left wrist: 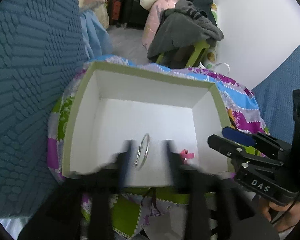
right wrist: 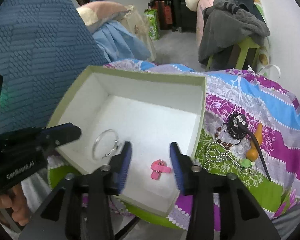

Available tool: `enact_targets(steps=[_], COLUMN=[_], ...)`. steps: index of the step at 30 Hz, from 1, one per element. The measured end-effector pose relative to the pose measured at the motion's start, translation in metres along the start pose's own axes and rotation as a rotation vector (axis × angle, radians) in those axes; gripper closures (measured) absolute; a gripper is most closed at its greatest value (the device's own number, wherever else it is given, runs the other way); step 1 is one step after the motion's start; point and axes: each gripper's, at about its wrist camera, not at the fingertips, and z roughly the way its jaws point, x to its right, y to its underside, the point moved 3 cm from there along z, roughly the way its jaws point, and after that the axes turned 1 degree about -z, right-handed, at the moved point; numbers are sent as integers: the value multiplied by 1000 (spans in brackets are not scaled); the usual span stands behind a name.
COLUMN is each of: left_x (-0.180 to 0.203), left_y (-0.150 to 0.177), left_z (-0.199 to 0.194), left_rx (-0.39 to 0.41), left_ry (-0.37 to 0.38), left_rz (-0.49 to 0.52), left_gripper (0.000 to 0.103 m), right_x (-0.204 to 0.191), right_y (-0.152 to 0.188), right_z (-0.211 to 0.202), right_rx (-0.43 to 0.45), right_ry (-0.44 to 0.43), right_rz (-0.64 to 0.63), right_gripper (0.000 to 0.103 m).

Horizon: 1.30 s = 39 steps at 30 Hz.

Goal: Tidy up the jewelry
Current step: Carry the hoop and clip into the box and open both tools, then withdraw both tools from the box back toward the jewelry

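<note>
Above the open green-rimmed white cardboard box (right wrist: pixel 200 108), the right gripper's (right wrist: pixel 151 164) parted blue-padded jaws frame a small pink plastic hair clip (right wrist: pixel 160 169) beside a thin silver bangle (right wrist: pixel 105 144).

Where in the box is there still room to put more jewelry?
The box is bare across its far half, between the back wall and the silver bangle, and along the right wall beyond the pink clip. The near edge is crowded: bangle, clip and both grippers. Outside, the cloth right of the box holds a jewelry pile.

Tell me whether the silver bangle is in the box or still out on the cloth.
In. The silver bangle lies on the white floor of the box, beside a pink clip.
</note>
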Motion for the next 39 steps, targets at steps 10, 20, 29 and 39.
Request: enact_targets(steps=[10,20,29,39], left_x=[36,76,116,151], left_y=[-15,-28,-25,-17], left_z=[-57,-102,-95,-67], left_rx=[144,269,286,273], left_ry=[11,40,93,163], left_rz=[5,-4,18,15], left_gripper=[48,48,48,48], right_x=[14,39,76,113], right_y=[-20,-27,-11,12], right_z=[-78,-139,-156,-154], right_rx=[157,277,314,316], right_ry=[-23,-1,43,68], right_rz=[-36,-61,-49,-43], right_gripper=[64,64,64,64])
